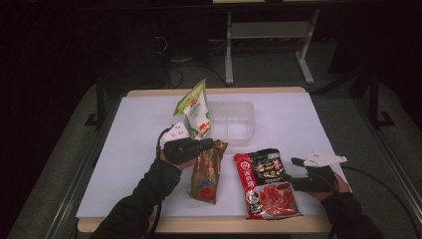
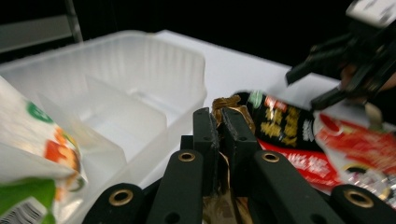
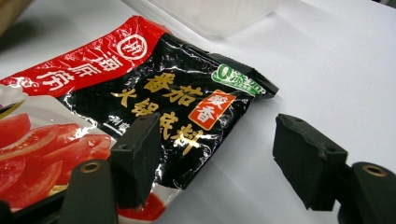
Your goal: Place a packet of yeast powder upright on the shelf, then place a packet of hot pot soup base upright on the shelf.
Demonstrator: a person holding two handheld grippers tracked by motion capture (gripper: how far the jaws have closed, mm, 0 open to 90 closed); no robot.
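Note:
My left gripper (image 1: 215,144) is shut on the top edge of a brown and gold packet (image 1: 205,174), which hangs down toward the white table. In the left gripper view the jaws (image 2: 218,122) pinch the packet's crinkled edge (image 2: 229,103). A red and black sauce packet (image 1: 266,183) lies flat at the front right. My right gripper (image 1: 293,172) stands open at its right edge. In the right gripper view (image 3: 217,126) the packet's corner (image 3: 163,88) lies between the jaws, with the pads apart from it.
A clear plastic container (image 1: 234,122) with a divider (image 2: 126,107) stands at the table's middle back. A green and white pouch (image 1: 195,108) stands upright at its left side. The white tabletop (image 1: 134,149) ends in a wooden front edge.

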